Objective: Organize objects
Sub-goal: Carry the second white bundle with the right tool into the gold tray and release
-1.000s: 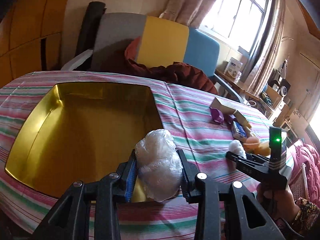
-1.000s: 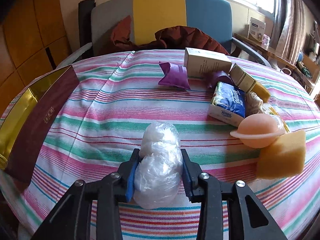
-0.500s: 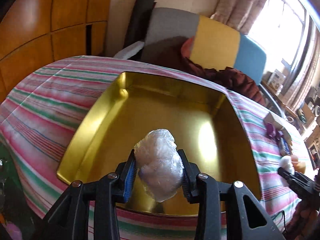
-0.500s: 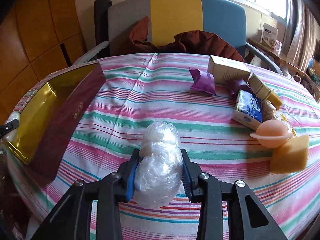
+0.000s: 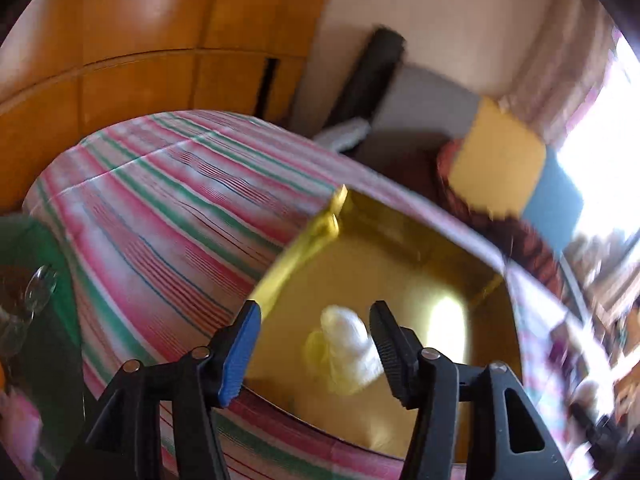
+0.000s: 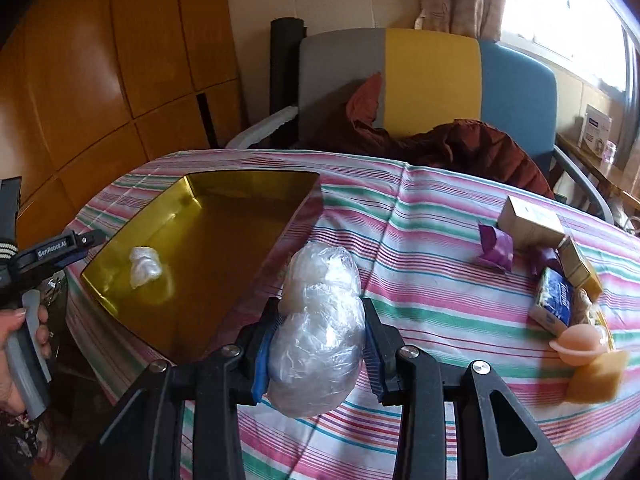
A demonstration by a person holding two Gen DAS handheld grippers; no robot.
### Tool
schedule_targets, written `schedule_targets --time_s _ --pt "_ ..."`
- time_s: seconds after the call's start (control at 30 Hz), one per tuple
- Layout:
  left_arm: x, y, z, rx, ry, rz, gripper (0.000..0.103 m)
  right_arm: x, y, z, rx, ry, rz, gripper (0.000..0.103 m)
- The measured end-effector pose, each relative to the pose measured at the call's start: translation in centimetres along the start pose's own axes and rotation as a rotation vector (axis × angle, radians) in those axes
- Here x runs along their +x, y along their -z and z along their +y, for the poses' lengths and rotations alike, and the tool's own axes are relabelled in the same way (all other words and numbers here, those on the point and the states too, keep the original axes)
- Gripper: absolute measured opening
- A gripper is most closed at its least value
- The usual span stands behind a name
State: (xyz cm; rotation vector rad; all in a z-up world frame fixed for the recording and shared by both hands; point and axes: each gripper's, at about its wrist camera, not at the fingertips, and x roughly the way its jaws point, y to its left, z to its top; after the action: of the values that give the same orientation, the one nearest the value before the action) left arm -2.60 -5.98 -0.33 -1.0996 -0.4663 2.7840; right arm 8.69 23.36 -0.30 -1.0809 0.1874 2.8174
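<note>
The left gripper, clamped on a plastic wad half a second ago, is opening its jaws, and that wad now lies loose inside the gold tray. The right gripper stays clamped on a second wad, right of the tray. Only the right view shows two boxes and one pack, far right of the tray.

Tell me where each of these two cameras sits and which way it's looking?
Left wrist: sits on the left gripper, looking down along its opening fingers into the gold tray, where a white wrapped bundle lies.
Right wrist: sits on the right gripper, looking across the striped table; its fingers clamp a plastic-wrapped bundle, and a hand shows at left.
Shared: tray, dropped bundle, table.
</note>
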Motion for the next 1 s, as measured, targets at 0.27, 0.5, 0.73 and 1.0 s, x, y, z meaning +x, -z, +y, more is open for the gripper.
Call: schedule_targets --time_s 0.27,0.5,0.73,1.0 --pt "-0.9 -0.4 0.0 -0.047 0.011 -0.026 0.067 2.3 -1.1 5.2 -0.083 -0.113 0.022 0.039" --pt "-0.8 -0.1 -1.2 -0.022 0.045 -0.008 0.067 4.4 -1.1 10.2 -0.175 -0.182 0.049 0.040" --pt "-0.9 0.2 -1.9 -0.014 0.066 -0.005 0.067 6.9 -0.8 12.2 -0.149 -0.229 0.110 0.041" --pt "-0.6 0.8 -2.1 -0.017 0.073 0.018 0.067 6.8 -0.4 11.8 -0.111 -0.205 0.089 0.076"
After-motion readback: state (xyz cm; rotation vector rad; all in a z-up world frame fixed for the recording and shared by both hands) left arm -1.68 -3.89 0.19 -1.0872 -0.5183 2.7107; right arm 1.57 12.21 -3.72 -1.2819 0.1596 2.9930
